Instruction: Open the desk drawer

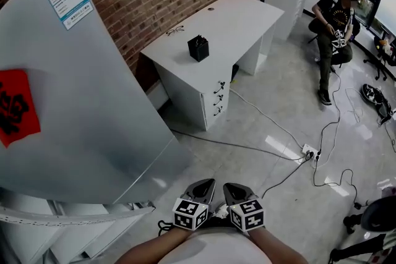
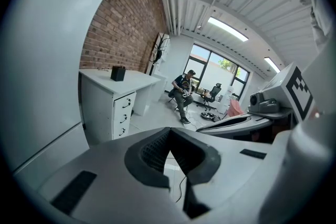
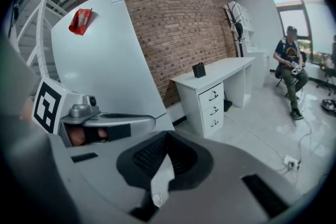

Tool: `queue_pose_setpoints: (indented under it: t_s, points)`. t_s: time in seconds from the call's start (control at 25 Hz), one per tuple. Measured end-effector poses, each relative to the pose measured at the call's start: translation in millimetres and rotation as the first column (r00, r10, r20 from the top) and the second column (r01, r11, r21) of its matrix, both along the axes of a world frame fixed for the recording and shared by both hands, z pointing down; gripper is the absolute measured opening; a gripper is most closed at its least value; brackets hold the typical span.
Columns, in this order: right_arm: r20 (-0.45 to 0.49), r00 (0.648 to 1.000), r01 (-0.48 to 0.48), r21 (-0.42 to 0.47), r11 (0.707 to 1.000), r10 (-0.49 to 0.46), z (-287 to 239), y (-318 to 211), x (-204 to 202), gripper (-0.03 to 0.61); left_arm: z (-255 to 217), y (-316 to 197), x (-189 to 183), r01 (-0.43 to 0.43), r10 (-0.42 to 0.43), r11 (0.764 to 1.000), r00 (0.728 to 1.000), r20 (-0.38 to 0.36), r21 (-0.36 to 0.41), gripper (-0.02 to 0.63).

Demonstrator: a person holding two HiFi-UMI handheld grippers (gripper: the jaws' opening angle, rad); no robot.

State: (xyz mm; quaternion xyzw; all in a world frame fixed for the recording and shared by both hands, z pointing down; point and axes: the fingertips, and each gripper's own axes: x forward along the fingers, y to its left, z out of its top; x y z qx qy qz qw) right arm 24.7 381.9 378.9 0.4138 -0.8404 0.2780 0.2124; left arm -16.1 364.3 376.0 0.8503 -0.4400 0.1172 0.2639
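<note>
1. Well short of the desk [image 1: 235, 15], with left gripper [image 1: 206, 183] and right gripper [image 1: 229, 187] both closed on nothing.
2. Could snag the cable [image 1: 266, 117] lying before the drawers [image 1: 218, 97] at the desk's near end.
3. Would miss a handle [image 1: 219, 88] unless opened.

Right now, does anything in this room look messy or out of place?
Only the floor: loose cables trail across it to a power strip lying in the open, in front of the white desk. The desk's drawers sit shut and straight.
</note>
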Motion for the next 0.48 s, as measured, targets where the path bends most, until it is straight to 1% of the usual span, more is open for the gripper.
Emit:
queue_pose_setpoints:
  t_s: [0.28,0.48]
  points:
    - [0.011,1.0,0.021,-0.007,1.0,-0.02,3,-16,15,0.015,5,-18,13,0.019,-0.018,1.0,1.0,0.011,-0.012,0.005]
    - [0.004,1.0,0.008,-0.011,1.0,-0.008,4,-26,34,0.015,8,-31,35,-0.005,0.005,1.0,1.0,0.001,-0.016,0.005]
